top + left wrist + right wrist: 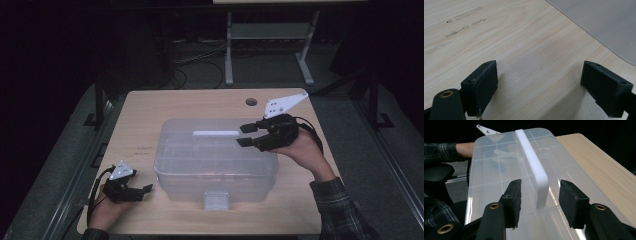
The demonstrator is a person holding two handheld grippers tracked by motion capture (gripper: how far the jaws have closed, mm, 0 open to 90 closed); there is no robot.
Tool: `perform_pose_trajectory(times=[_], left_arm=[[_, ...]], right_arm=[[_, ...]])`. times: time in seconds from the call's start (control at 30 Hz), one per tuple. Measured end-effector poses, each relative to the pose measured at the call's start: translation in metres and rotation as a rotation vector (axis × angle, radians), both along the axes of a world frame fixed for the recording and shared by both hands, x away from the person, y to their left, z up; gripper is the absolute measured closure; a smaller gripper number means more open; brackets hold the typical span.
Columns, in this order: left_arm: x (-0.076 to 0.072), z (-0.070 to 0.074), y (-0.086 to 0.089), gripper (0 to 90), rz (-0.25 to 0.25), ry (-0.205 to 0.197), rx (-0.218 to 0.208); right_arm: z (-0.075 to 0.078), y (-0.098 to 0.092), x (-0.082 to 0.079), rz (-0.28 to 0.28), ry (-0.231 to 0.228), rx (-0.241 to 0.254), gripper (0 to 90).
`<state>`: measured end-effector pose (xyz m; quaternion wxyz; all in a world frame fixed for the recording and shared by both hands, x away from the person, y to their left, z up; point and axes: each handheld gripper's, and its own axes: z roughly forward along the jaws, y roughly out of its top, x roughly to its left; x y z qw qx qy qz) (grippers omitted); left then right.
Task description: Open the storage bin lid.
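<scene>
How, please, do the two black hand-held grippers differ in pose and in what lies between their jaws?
The left gripper rests low beside the clear plastic box, its jaws over bare wooden table. The right gripper is raised over the box lid, its jaws straddling the white handle without touching. Both are open.

You have a clear plastic box [216,160] lying flat mid-counter, lid shut, its white handle [533,167] raised on top.

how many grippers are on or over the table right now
2. The left gripper rests on the table left of the clear plastic bin; the right gripper hovers over the bin's lid, jaws straddling its white handle.
</scene>
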<state>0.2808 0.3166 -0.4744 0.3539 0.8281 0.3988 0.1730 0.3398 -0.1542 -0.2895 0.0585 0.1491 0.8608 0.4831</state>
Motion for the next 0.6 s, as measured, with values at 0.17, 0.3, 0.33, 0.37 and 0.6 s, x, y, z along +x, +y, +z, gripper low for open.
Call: perform_pose_trajectory(times=[0.17,0.3,0.33,0.37,0.6], left_arm=[[0.000,0.000,0.000,13.6,0.000,0.000,0.001],[0.000,0.000,0.000,13.5,0.000,0.000,0.001],[0.000,0.000,0.000,13.6,0.000,0.000,0.001],[0.000,0.000,0.000,13.5,0.000,0.000,0.001],[0.000,0.000,0.000,13.5,0.000,-0.001,0.001]], right_arm=[[-0.001,0.006,0.004,0.020,0.001,-0.007,54.4],[-0.002,0.012,0.007,0.031,0.001,-0.021,57.5],[-0.003,0.013,0.008,0.032,-0.002,-0.024,58.4],[-0.003,0.015,0.008,0.032,-0.001,-0.028,59.1],[-0.004,0.020,0.011,0.047,-0.015,-0.038,68.5]])
